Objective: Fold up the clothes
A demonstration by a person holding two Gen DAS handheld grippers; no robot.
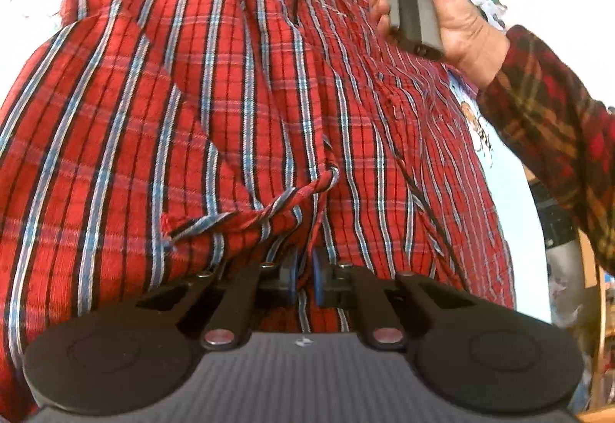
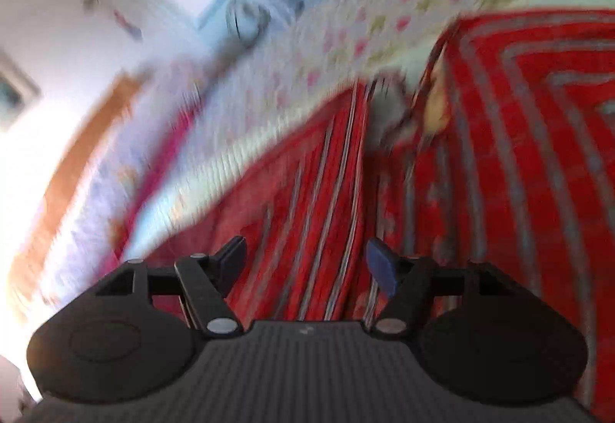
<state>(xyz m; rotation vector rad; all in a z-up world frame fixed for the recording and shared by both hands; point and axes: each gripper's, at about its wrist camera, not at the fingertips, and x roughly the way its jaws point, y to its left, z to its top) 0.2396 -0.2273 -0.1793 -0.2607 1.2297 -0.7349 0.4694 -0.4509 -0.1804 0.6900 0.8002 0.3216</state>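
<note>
Red plaid cloth [image 1: 238, 85] with blue, white and black stripes fills most of the left wrist view, spread in loose folds over a bed covered by a pale printed sheet [image 2: 384, 19]. A twisted, frayed edge of the cloth runs across just ahead of the left gripper [image 1: 303, 275], whose blue pads [image 1: 317, 269] are pressed nearly together, pinching a fold of the plaid fabric between them. Loose fringe threads show along the cloth's far edge, and a thin black cable [image 1: 423, 200] trails over the fabric on the right. Up there a hand [image 1: 449, 15] in a dark tartan sleeve [image 1: 557, 123] grips the grey handle [image 1: 411, 12] of the other gripper above the cloth. In the right wrist view, heavily blurred, the right gripper [image 2: 307, 261] stands with its jaws spread wide; the red cloth lies beneath and beyond them, with nothing pressed between the pads. The flowered sheet stretches away beyond the cloth's edge.
</note>
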